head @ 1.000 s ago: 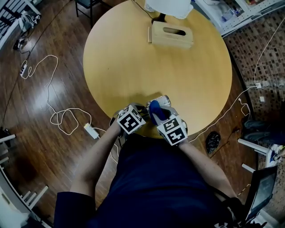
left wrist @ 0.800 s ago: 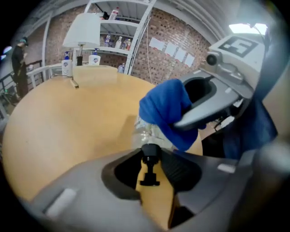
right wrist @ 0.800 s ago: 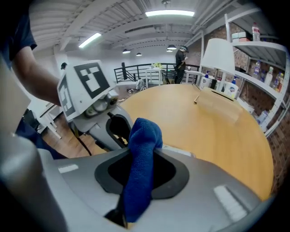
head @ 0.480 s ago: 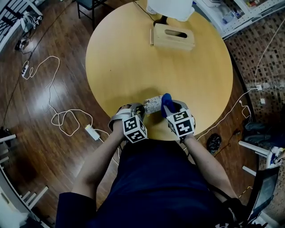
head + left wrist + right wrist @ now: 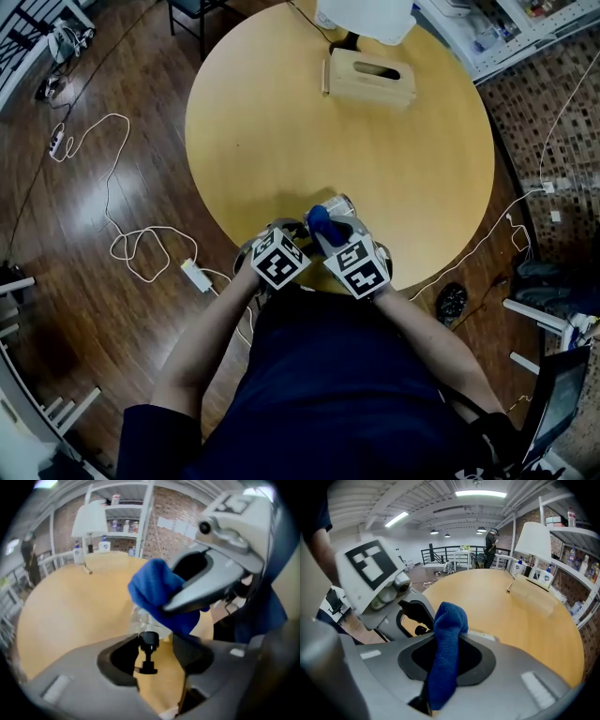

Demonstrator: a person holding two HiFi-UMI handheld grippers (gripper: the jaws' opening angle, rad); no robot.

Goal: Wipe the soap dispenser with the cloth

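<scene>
both forearms reached forward from the body and met at the near edge of the round table (image 5: 281, 122). the two grippers sat side by side, tipped steeply down, with their marker cubes uppermost. the left gripper (image 5: 154, 640) had its jaws apart, having just been opening. the black pump (image 5: 148, 641) of the soap dispenser (image 5: 137, 618) stood between them, with bare table showing between it and the right-hand jaw. the dispenser's clear body lay on its side just ahead of the jaw tips. the right gripper (image 5: 449, 644), just beside the left one and angled in across it, was clamped on the blue cloth (image 5: 450, 618). the cloth stuck out ahead of that gripper's jaws in a bunched fold and lay against the dispenser's body. well beyond both grippers, across the table, sat a tissue box (image 5: 370, 80) and a white lamp (image 5: 366, 17). the cubes carried black-and-white square patterns. the pale label on the dispenser was too blurred to read.
</scene>
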